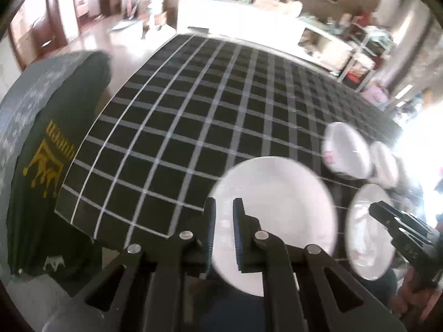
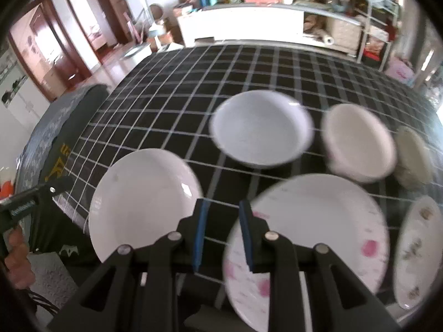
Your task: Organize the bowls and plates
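The right wrist view takes in six dishes on the checked cloth (image 2: pixel 171 105); the left wrist view shows only four, blurred. Nearest the front edge lie a plain plate (image 2: pixel 144 202) toward the left side, a pink-flowered plate (image 2: pixel 318 235) beside it, and a grey-flowered plate (image 2: pixel 418 251) at the right edge. The right gripper (image 2: pixel 221 213) hovers over the gap between the first two, jaws narrowly parted and holding nothing. In the left wrist view the left gripper (image 1: pixel 224 207) hangs over the plain plate's (image 1: pixel 279 215) near rim, jaws likewise slightly apart and empty, and the right gripper's tip (image 1: pixel 387 215) crosses the flowered plate (image 1: pixel 365 229). Farther back stand three bowls (all empty): a white one (image 2: pixel 261 128) mid-table, a cream one (image 2: pixel 358 141) to its right, and a third (image 2: pixel 414 156) by the right edge. A dark cover with a gold print (image 1: pixel 49 155) sits off the left edge.
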The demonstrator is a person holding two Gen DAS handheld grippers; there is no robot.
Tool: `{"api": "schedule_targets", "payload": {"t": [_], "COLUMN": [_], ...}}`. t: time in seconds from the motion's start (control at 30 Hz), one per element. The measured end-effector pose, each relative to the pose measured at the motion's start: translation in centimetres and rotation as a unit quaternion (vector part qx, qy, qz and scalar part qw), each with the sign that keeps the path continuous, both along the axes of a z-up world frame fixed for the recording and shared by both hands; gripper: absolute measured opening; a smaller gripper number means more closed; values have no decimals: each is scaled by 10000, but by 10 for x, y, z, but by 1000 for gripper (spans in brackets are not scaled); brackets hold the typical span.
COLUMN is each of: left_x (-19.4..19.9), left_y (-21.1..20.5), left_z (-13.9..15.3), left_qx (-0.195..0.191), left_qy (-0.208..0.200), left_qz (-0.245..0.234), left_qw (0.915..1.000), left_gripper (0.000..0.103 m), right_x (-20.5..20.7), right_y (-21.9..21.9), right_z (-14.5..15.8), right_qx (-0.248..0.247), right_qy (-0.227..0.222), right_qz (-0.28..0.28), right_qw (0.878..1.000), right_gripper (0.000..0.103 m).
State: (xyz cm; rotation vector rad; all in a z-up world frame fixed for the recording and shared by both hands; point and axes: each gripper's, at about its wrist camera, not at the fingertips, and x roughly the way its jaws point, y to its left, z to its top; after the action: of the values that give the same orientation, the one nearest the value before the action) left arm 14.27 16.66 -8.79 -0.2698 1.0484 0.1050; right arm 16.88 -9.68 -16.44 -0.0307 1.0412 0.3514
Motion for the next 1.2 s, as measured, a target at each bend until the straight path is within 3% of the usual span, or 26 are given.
{"api": "schedule_targets", "payload": {"t": [0.2, 0.4, 0.57, 0.77, 1.2], "left_x": [4, 3, 15, 34, 56], "left_y": [-68, -135, -175, -194, -206], "left_z": [19, 4, -17, -42, -84], "left_qx": [-56, -133, 76, 75, 63], "left_qy": [-133, -2, 290, 588, 968], "left_qz": [-728, -1460, -1818, -1949, -2031], "left_qw": [9972, 9892, 9829, 9790, 9743], "left_gripper": [12, 12, 12, 12, 12], "right_x": [-18, -37, -37, -31, -10], "right_y": [-57, -100, -135, -161, -165], "right_z": [14, 13, -3, -19, -48], "right_qx": [170, 147, 104, 157, 155], "right_qy": [-99, -183, -34, 154, 464], "right_qz": [-411, -714, -1081, -1284, -1277], "right_qw": [9990, 9972, 9941, 9915, 9906], "right_gripper": [29, 28, 28, 28, 28]}}
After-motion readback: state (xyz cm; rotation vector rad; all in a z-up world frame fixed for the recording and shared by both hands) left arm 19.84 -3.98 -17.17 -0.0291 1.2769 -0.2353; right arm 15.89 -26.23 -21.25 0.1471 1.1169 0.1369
